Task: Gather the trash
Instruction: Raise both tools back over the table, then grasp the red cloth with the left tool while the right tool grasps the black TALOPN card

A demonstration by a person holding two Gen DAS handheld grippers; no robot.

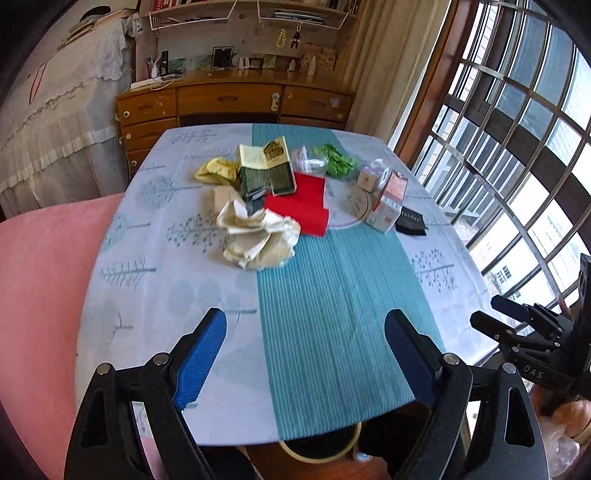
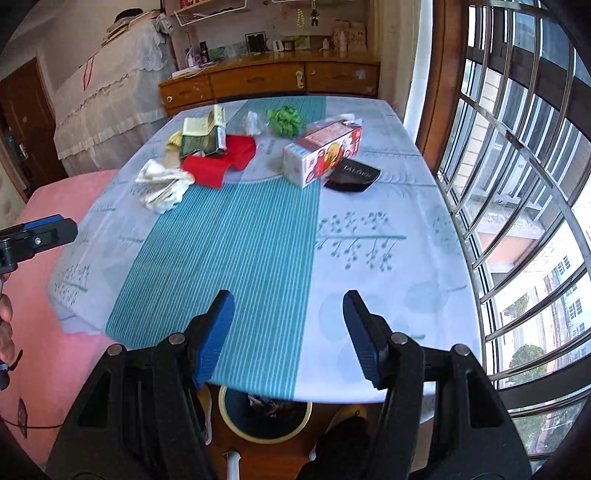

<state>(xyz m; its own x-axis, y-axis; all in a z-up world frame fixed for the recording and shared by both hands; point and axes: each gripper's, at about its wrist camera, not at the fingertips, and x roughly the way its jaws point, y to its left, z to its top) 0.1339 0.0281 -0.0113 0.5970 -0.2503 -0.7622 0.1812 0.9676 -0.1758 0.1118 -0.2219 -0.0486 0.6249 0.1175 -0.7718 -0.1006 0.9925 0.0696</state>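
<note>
Two claws, left claw (image 1: 306, 354) & right claw (image 2: 288, 336), both spread, empty; bin (image 2: 264, 421) half-hidden under table (image 2: 369, 258).

A bright room lit by daylight from a large barred window (image 2: 517, 184) on the right. A wooden dresser (image 1: 236, 99) with drawers stands against the far wall, wire shelves (image 1: 243, 11) above it. On the left are lace-covered furniture (image 1: 55, 110) and a pink bed (image 1: 40, 277). The table (image 2: 388, 258) wears a blue patterned cloth.
</note>
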